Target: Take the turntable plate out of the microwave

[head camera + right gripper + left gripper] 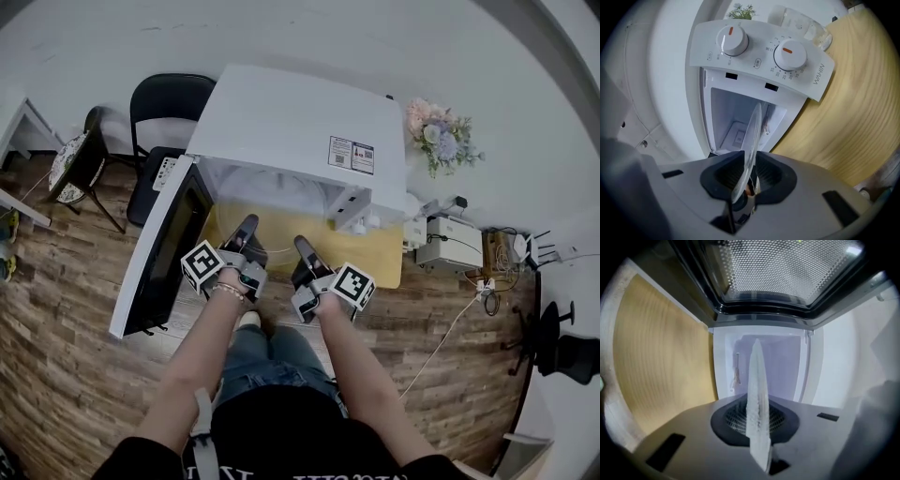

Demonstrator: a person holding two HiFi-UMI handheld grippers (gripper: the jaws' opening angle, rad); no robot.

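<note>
Clear glass turntable plate (758,394) gripped on both sides, at the mouth of the open white microwave (300,122).
Head view: left gripper (246,232) and right gripper (305,250) side by side over the front edge of the light wood bench (375,253); black-framed door (159,253) open past the front-left corner. Left gripper view: jaws clenched on the plate rim, plate edge-on, cavity behind. Right gripper view: jaws pinching the rim too, white two-knob control panel (759,51) beyond.

The microwave (300,122) sits on the table (375,258), its door (155,258) open leftward. Before it, seemingly just outside, the turntable plate (752,138) spans the left gripper (246,232) and right gripper (303,247).
</note>
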